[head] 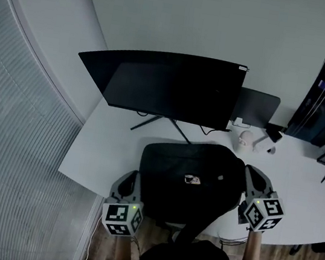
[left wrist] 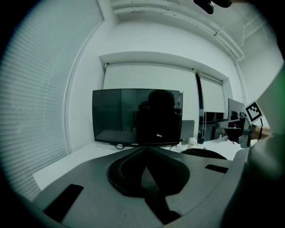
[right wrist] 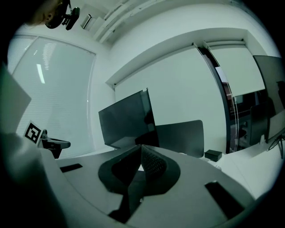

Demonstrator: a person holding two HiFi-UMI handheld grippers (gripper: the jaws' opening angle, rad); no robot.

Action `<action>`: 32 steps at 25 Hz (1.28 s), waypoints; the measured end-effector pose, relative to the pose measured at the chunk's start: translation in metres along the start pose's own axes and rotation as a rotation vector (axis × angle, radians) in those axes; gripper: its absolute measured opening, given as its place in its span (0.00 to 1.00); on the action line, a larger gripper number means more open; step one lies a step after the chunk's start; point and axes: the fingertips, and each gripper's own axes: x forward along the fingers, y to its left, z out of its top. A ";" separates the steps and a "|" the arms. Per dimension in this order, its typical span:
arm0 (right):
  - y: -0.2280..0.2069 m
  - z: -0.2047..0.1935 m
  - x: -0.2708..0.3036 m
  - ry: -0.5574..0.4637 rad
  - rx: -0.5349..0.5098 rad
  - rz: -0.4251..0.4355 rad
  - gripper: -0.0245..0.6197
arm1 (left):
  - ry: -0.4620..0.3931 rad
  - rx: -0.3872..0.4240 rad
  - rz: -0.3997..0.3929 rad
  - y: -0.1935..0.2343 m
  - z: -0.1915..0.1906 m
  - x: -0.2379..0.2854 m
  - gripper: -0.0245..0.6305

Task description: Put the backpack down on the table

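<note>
The black backpack [head: 195,174] lies flat on the white table [head: 100,153], near its front edge, with a small tag on top. A dark strap runs from it down over the edge toward me. My left gripper [head: 133,175] is at the bag's left side and my right gripper [head: 248,168] at its right side; both point forward, roughly level. In the left gripper view the left gripper [left wrist: 144,149] has its jaws shut with nothing between them. In the right gripper view the right gripper [right wrist: 140,147] is also shut on nothing. Whether either touches the bag is unclear.
A large dark monitor [head: 169,87] stands just behind the backpack, with a smaller dark panel [head: 258,108] to its right. A small white object [head: 244,142] and a black box sit at the back right. Window blinds [head: 9,132] line the left side.
</note>
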 end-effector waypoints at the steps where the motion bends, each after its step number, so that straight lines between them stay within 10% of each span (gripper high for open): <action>1: 0.001 0.003 -0.001 -0.009 -0.003 0.003 0.06 | -0.008 0.004 -0.001 0.000 0.002 -0.002 0.06; 32: 0.007 0.015 -0.009 -0.040 -0.081 0.022 0.06 | -0.043 0.033 0.019 0.006 0.007 -0.014 0.06</action>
